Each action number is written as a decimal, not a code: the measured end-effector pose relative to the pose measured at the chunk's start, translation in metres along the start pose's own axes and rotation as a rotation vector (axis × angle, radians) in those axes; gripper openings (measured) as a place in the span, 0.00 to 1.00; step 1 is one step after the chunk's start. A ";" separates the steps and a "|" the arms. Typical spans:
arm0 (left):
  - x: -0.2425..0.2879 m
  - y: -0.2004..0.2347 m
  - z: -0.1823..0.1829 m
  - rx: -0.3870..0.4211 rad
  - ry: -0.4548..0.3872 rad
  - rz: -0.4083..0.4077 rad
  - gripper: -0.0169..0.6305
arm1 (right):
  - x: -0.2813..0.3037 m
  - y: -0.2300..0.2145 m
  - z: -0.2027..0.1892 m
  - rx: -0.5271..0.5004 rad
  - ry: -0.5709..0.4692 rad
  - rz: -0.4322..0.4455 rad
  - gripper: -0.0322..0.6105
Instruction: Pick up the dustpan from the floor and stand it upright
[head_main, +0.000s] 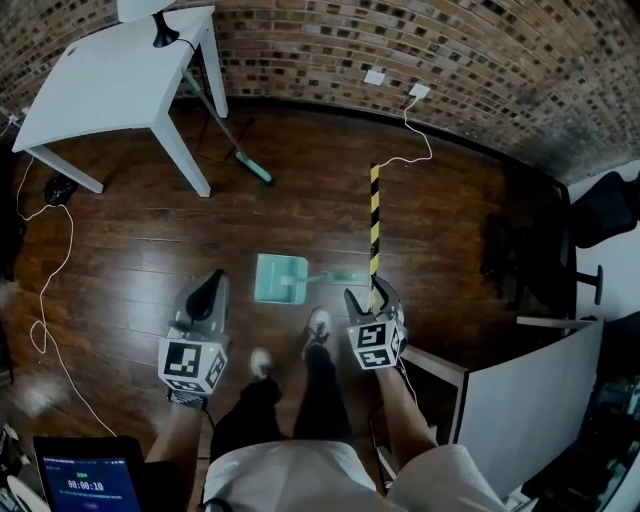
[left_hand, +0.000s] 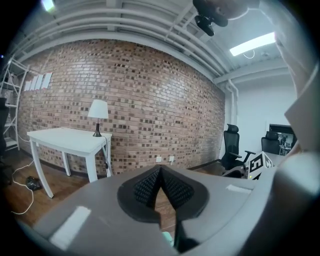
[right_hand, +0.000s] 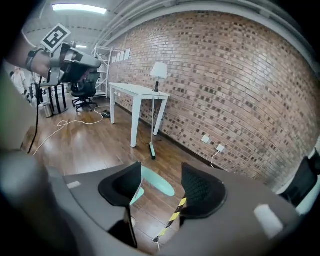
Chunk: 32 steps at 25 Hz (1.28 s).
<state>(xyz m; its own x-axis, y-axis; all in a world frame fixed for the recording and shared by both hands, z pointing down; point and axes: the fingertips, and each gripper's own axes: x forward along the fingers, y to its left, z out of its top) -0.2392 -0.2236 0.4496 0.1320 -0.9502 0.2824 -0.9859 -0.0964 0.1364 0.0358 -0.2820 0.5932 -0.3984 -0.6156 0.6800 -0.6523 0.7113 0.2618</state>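
The mint-green dustpan (head_main: 281, 278) lies on the dark wooden floor with its handle (head_main: 338, 277) running to the right, towards a yellow-and-black striped strip (head_main: 374, 225). My right gripper (head_main: 365, 298) hovers above the handle's end, open, with nothing between its pads. In the right gripper view the dustpan (right_hand: 157, 181) and the striped strip (right_hand: 172, 217) show on the floor beyond the right gripper (right_hand: 160, 180). My left gripper (head_main: 208, 292) is held up left of the pan, apart from it. In the left gripper view the left gripper (left_hand: 160, 170) is shut and empty.
A white table (head_main: 110, 80) with a lamp stands at the back left, and a green-headed broom (head_main: 255, 170) leans by its leg. White cables (head_main: 45, 300) trail along the left. An office chair (head_main: 600, 210) and a white panel (head_main: 520, 400) stand at the right. The person's shoes (head_main: 318, 325) are just behind the pan.
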 end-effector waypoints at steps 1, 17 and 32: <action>-0.007 0.003 0.006 0.006 -0.011 0.003 0.02 | -0.010 0.001 0.006 0.006 -0.007 -0.015 0.46; -0.071 -0.033 0.086 0.084 -0.137 -0.063 0.02 | -0.179 -0.024 0.123 0.345 -0.406 -0.253 0.27; -0.111 -0.095 0.118 0.136 -0.209 -0.108 0.02 | -0.254 -0.012 0.157 0.246 -0.551 -0.152 0.10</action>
<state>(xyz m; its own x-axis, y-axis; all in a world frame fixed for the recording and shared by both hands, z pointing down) -0.1724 -0.1443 0.2932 0.2267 -0.9715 0.0689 -0.9739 -0.2257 0.0225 0.0439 -0.1878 0.3100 -0.5207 -0.8353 0.1763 -0.8313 0.5431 0.1181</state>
